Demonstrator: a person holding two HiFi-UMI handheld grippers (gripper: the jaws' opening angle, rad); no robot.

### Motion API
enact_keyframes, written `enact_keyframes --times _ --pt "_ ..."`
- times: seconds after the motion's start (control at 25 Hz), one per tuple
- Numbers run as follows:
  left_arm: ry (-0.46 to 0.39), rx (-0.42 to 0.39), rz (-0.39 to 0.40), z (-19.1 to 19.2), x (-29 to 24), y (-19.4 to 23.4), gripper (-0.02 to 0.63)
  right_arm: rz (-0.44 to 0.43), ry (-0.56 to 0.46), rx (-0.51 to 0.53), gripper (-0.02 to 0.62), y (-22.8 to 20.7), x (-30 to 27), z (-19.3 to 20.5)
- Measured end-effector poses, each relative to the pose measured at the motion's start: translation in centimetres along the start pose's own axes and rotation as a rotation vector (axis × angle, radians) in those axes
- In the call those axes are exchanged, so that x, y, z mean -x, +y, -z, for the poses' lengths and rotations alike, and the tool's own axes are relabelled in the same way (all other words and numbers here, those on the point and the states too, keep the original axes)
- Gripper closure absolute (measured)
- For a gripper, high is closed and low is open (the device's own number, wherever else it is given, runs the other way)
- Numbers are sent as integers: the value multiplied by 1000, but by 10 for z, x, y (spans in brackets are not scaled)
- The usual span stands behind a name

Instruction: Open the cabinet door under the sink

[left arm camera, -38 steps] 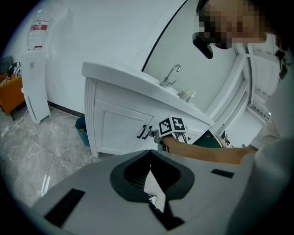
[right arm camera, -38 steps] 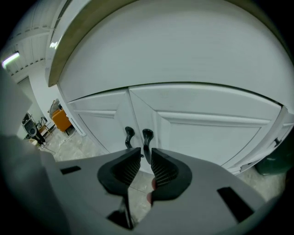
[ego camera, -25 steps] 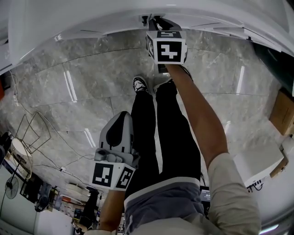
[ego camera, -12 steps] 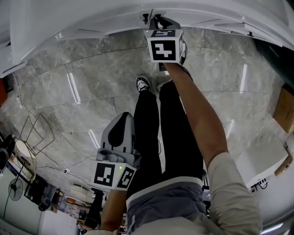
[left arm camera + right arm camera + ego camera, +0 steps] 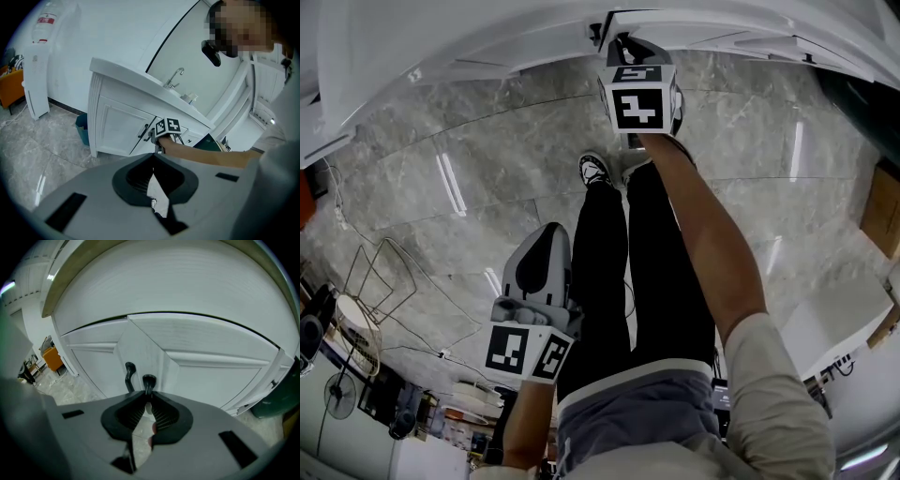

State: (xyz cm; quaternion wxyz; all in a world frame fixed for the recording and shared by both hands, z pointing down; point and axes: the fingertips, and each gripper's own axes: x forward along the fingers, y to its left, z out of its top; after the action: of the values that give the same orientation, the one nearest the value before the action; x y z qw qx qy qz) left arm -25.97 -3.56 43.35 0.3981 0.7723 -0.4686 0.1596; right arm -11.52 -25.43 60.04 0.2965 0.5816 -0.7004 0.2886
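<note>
grey plastic filled the near part of the left gripper view, where the left claw (image 5: 153, 161) had its jaws closed tip to tip with nothing between them. in the head view this left claw (image 5: 549, 234) hung low, close beside the person's black trousers (image 5: 619, 272), pointing out over the pale marbled floor (image 5: 487, 159). a white-edged shoe (image 5: 592, 171) stood on that floor, near the foot of the cabinet.

further out, the right arm stretched forward and the right claw (image 5: 619, 42) sat up against the white cabinet front. in the right gripper view the right claw (image 5: 148, 397) was pinched tight on a black handle (image 5: 148, 380), which stood upright between the ribbed pads. that handle belonged to the cabinet door (image 5: 211, 376) on the right of the centre seam. a second handle (image 5: 129, 376), also black, sat just beside it on the neighbouring door (image 5: 93, 366), untouched. whether the gripped door stood shut or a crack ajar could not be told.

seen from the left gripper view, the cabinet (image 5: 117, 126) carried the sink with a curved tap (image 5: 174, 77) above it, and a blue bin (image 5: 82, 129) stood on the floor at its far side.
</note>
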Motion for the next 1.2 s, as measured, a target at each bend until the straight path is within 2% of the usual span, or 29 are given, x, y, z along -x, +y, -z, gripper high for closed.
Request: enact_keyframes --times 0.4,0.84,1.2 --pt "-12 -4 -3 -13 -4 0 599 -23 1 27 543 1 9 9" --pt "12 -21 22 -10 -14 -18 599 -40 1 59 543 2 22 23" --pt "6 -16 14 -13 -19 -20 600 -78 5 100 543 2 31 34"
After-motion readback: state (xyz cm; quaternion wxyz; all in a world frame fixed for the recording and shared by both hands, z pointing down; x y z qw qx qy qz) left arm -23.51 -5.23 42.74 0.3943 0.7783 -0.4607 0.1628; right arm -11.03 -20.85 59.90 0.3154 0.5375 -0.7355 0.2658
